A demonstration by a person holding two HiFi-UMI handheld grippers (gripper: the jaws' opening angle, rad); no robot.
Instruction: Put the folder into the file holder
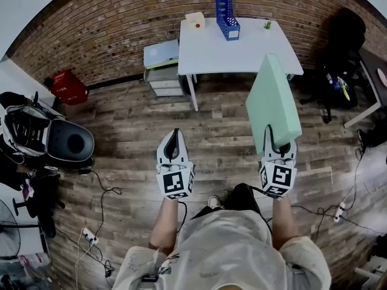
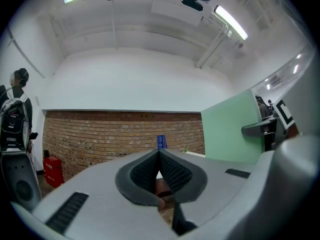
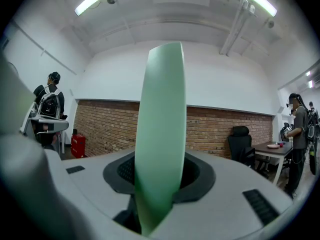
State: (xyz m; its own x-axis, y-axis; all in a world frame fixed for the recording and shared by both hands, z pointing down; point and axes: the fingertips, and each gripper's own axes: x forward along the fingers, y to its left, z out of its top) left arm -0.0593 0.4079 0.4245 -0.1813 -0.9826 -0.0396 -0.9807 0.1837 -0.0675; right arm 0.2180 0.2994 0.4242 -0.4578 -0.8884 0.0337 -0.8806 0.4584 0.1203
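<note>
Between the jaws of the right gripper (image 1: 277,142) stands the green folder (image 1: 275,98). Both pads press on its lower edge, one from each side. The folder stands upright on its edge and rises well above the jaw tips, with its thin spine turned toward the gripper's camera. It hangs over the wooden floor (image 1: 217,132), well apart from the white table (image 1: 254,50). The blue file holder (image 1: 227,14) stands upright at the far edge of the tabletop, near the middle of that edge. The left gripper (image 1: 175,136) has its jaws closed together, with nothing between them, and it is beside the right one.
</note>
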